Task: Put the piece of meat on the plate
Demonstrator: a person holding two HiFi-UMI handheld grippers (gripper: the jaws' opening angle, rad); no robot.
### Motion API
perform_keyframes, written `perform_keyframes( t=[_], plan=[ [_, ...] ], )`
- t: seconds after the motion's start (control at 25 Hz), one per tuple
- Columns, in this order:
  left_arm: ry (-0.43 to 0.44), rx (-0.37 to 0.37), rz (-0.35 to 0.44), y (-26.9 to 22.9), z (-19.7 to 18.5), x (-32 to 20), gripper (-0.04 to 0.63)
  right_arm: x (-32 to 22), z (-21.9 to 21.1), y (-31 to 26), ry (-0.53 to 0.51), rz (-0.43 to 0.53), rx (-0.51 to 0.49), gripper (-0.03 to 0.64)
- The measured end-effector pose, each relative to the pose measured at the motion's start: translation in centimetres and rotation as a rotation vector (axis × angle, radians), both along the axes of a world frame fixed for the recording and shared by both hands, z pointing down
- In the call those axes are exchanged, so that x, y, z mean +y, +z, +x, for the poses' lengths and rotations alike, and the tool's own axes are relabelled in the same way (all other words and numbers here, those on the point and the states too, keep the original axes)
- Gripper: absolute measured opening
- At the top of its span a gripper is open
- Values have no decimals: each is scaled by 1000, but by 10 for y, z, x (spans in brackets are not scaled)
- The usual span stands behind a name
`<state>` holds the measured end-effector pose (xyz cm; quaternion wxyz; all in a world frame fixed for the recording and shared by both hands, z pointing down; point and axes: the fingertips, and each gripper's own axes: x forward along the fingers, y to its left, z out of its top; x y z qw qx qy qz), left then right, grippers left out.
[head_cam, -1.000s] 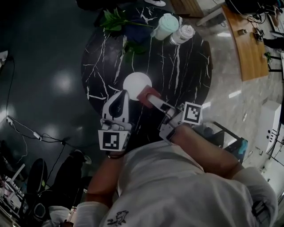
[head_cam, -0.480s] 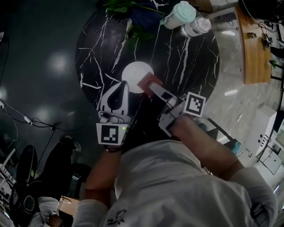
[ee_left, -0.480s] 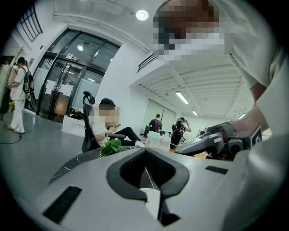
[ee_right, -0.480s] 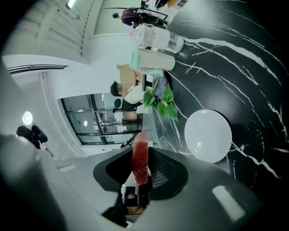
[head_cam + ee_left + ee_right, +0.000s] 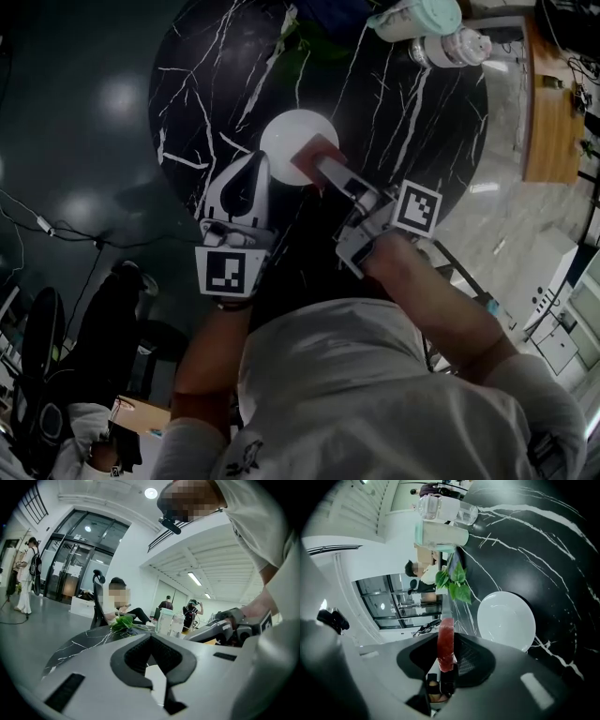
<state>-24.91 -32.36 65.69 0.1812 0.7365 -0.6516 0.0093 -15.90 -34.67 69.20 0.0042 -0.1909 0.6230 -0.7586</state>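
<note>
Right gripper (image 5: 323, 169) jaws clamp the meat (image 5: 314, 157) at the plate (image 5: 286, 136) rim; left gripper (image 5: 253, 164) jaws sit closed, empty. Released early, the meat may land off the plate.

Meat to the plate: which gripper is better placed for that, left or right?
Right. The right gripper holds the meat next to the plate; the left gripper is shut and empty.

Both grippers are sinking toward the table (image 5: 216, 84). Right gripper (image 5: 323, 171) is carrying the piece of meat (image 5: 314, 157) from just beside the plate (image 5: 289, 136) to overlapping its near-right rim. Left gripper (image 5: 255, 161) is dropping alongside, at the plate's near-left. Head view is drifting too: cup (image 5: 424, 15) and bottle (image 5: 461, 45) are sliding toward the top edge.
</note>
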Motion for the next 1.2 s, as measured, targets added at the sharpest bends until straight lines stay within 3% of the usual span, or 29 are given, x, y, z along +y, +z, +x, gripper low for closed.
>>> perform_keyframes(
  t=[0.64, 1.2],
  plan=[
    [9, 35, -38, 60, 3, -8, 6, -3, -5, 78, -55, -45, 102, 91],
    [23, 51, -57, 81, 5, -4, 6, 3, -12, 106, -124, -28, 209, 91]
  ],
)
